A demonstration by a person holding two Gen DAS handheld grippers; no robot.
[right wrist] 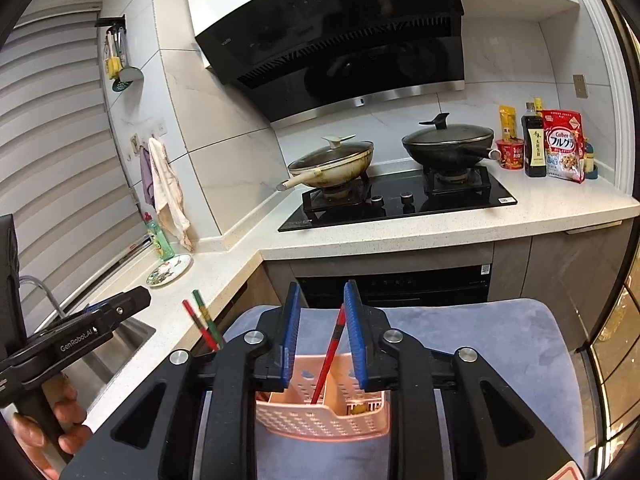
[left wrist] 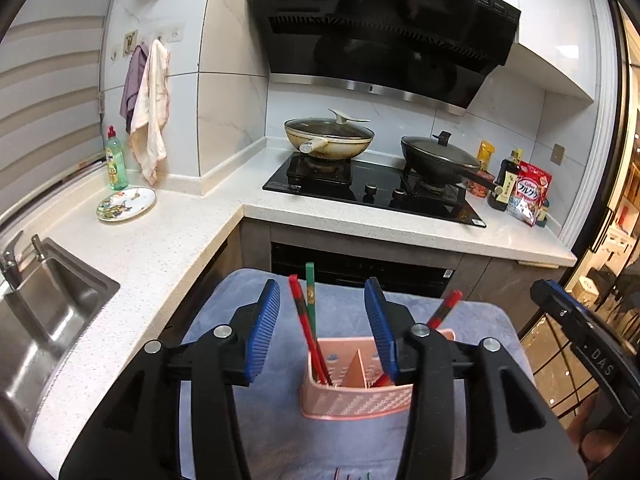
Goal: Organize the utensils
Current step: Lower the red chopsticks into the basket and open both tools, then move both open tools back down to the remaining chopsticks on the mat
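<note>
A pink perforated utensil basket [left wrist: 356, 400] [right wrist: 320, 420] with a middle divider stands on a blue-grey towel [left wrist: 280, 400] [right wrist: 480, 340]. A red chopstick [left wrist: 308, 332] and a green chopstick [left wrist: 310, 300] stand in its left compartment; both also show in the right wrist view [right wrist: 200, 326]. Another red chopstick [left wrist: 442, 310] [right wrist: 330, 356] leans in the right compartment. My left gripper [left wrist: 324, 312] is open and empty above the basket. My right gripper [right wrist: 320, 312] is open, its blue pads either side of the leaning red chopstick, not clamping it.
A white L-shaped counter [left wrist: 160, 260] holds a steel sink [left wrist: 48, 312], a painted plate [left wrist: 126, 204] and a green soap bottle [left wrist: 115, 162]. A black hob [left wrist: 372, 192] carries two lidded pans. Bottles and a cereal bag [right wrist: 564, 144] stand at the right.
</note>
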